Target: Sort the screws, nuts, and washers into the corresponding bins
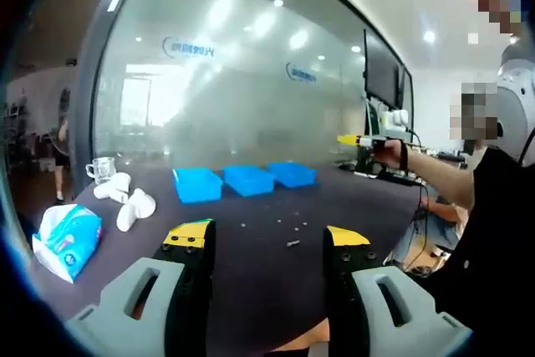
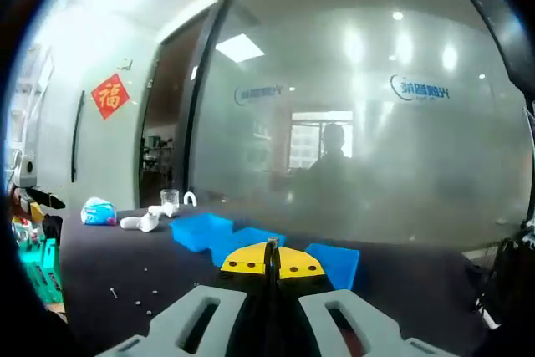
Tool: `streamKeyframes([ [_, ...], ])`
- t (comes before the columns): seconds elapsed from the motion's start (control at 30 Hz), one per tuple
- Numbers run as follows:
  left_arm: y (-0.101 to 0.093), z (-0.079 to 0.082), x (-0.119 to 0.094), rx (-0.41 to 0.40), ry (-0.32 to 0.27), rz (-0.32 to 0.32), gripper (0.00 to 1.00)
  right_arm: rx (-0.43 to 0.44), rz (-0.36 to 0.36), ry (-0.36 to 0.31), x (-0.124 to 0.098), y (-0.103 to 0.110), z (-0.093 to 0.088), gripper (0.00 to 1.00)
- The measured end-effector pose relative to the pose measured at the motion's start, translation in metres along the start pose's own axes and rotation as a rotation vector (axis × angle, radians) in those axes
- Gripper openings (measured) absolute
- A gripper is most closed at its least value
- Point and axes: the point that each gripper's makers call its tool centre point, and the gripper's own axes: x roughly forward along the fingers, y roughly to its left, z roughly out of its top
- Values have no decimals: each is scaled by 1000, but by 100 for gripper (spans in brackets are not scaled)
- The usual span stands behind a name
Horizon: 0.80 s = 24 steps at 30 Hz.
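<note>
Hovering left gripper [image 1: 265, 244] spread, screws [image 1: 292, 242] just ahead between jaws; right gripper [image 2: 271, 263] pressed together.

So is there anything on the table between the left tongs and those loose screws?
Nothing visible. The left tongs are open, with bare dark table up to the small parts. The tissue pack and white cups sit off to the side.

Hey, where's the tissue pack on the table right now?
In the left gripper view the tissue pack lies near the table's left edge, just beside the white cups. In the right gripper view it sits far left.
</note>
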Motion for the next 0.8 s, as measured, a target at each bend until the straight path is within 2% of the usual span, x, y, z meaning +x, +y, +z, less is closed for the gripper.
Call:
streamKeyframes([
  [0.1,0,0,0,-2,-1,3,51,-54,-14,19,20,-5,-1,0],
  [0.23,2,1,-2,3,2,8,51,-38,-13,30,45,-9,0,0],
  [0.4,2,4,-3,6,-1,12,51,0,-50,50,83,-30,-3,0],
  [0.67,0,5,-5,6,1,16,51,-11,-104,101,114,-49,-18,0],
  [0.8,0,5,-5,8,4,20,51,10,-120,121,126,-56,-25,0],
])
